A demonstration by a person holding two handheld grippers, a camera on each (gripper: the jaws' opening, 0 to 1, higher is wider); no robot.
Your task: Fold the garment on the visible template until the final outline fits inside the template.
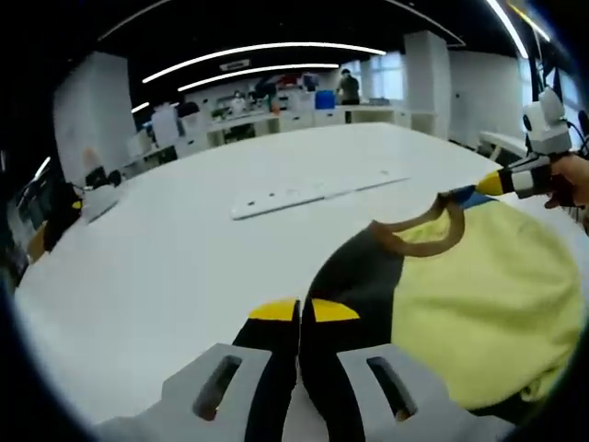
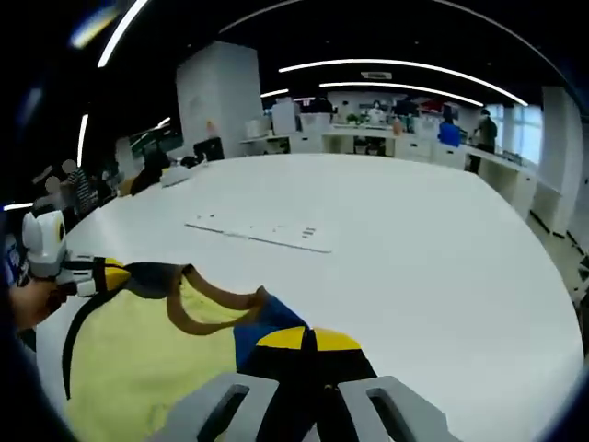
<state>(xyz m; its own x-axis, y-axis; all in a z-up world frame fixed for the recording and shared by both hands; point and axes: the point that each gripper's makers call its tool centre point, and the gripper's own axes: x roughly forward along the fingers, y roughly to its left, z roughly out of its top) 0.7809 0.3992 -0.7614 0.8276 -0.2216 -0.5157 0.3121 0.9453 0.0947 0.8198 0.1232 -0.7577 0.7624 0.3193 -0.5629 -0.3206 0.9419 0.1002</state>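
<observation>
Gripping the garment [image 1: 479,313] at two points, both grippers work over a white table [image 1: 184,258]; in the left gripper view, the left gripper [image 1: 300,311] sits at the bottom centre of the frame with its yellow-tipped jaws pressed together on a dark panel of the cloth; the garment spreads to the lower right of that frame, mostly pale yellow, with a brown neck band [image 1: 425,241] curving near the centre right.

At the right edge of the same view, the right gripper [image 1: 486,185] pinches a blue part of the collar, its jaws closed on the fabric; a hand [image 1: 572,181] holds it.

In the right gripper view, the right gripper [image 2: 308,340] occupies the bottom centre, jaws closed on a blue patch [image 2: 267,324] of the garment [image 2: 138,368]; the yellow cloth fills the lower left of the frame; the left gripper [image 2: 115,274] enters at the left edge, clamped on a dark edge of the garment.

A long, flat white strip [image 1: 313,191] lies on the table beyond the garment, at the centre of the frame in both views [image 2: 262,233]; desks and people stand in the far background.
</observation>
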